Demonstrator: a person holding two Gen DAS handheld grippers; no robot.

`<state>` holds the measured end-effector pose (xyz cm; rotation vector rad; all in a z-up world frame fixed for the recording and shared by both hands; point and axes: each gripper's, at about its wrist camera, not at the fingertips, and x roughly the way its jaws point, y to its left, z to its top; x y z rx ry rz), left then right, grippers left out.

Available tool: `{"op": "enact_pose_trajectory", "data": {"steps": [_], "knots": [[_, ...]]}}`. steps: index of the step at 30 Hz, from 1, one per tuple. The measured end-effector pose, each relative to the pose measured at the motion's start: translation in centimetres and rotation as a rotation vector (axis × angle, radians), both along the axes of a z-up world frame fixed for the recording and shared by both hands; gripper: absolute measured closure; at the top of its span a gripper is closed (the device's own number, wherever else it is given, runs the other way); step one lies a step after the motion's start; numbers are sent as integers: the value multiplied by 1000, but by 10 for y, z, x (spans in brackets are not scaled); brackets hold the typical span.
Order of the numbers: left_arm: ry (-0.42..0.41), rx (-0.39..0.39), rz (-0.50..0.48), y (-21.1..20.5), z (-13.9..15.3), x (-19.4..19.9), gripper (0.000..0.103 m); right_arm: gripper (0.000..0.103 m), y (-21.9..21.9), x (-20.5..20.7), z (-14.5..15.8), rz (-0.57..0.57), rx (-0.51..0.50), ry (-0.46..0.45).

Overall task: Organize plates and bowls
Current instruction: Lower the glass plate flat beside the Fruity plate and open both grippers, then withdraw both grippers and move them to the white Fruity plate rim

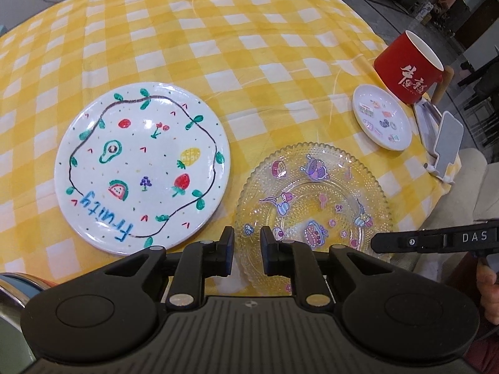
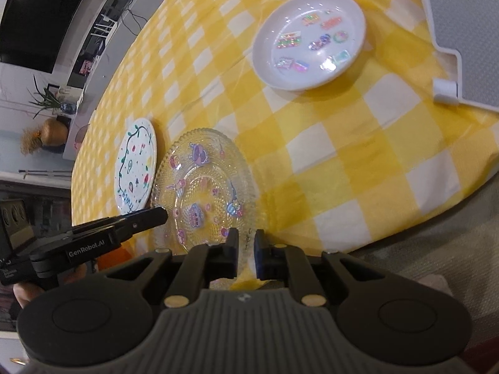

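Three plates in all: one white fruit-painted plate (image 1: 142,168), one clear beaded glass plate (image 1: 313,215), one small white sticker-decorated dish (image 1: 382,120). One red mug (image 1: 408,67). One grey phone stand (image 1: 444,146). Two hand-held grippers: left hand-held gripper (image 1: 247,249), right hand-held gripper (image 2: 246,251).

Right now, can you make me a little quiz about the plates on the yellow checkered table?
1. True or false: the fruit plate is stacked on the glass plate.
2. Which dish sits nearest the red mug? A) fruit plate B) glass plate C) small white dish
3. Fill in: the left gripper's fingers hover over the near rim of the ____ plate.

Key: 1 false; 2 C; 3 glass
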<state>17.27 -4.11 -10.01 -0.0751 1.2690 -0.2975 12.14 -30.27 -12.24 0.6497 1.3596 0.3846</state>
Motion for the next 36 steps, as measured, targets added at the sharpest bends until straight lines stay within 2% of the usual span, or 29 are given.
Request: {"op": "enact_pose_trajectory", "data": {"steps": [2, 7, 10, 17, 25, 27, 28, 29, 30, 36], "knots": [[-10, 6, -6, -2, 1, -1, 81, 93, 2, 0, -1, 0, -3, -10], [-72, 1, 10, -2, 18, -7, 60, 93, 6, 0, 0, 18, -29, -36], [-120, -1, 17, -1, 32, -11, 54, 92, 13, 0, 4, 29, -62, -74], [-177, -23, 47, 8, 56, -18, 52, 92, 16, 2, 2, 15, -71, -83], [-247, -96, 169, 40, 86, -17, 48, 92, 27, 3, 4, 28, -107, -119], [-248, -115, 193, 51, 89, -16, 48, 88, 25, 3, 4, 19, -104, -112], [-248, -133, 207, 57, 90, -16, 48, 78, 24, 1, 7, 16, -121, -123], [-248, -158, 220, 63, 92, -15, 48, 60, 24, 0, 12, 14, -150, -144], [-249, -181, 231, 69, 94, -15, 47, 54, 23, -2, 17, 7, -174, -169], [-286, -240, 272, 99, 106, -17, 46, 49, 15, -1, 43, -4, -224, -294]]}}
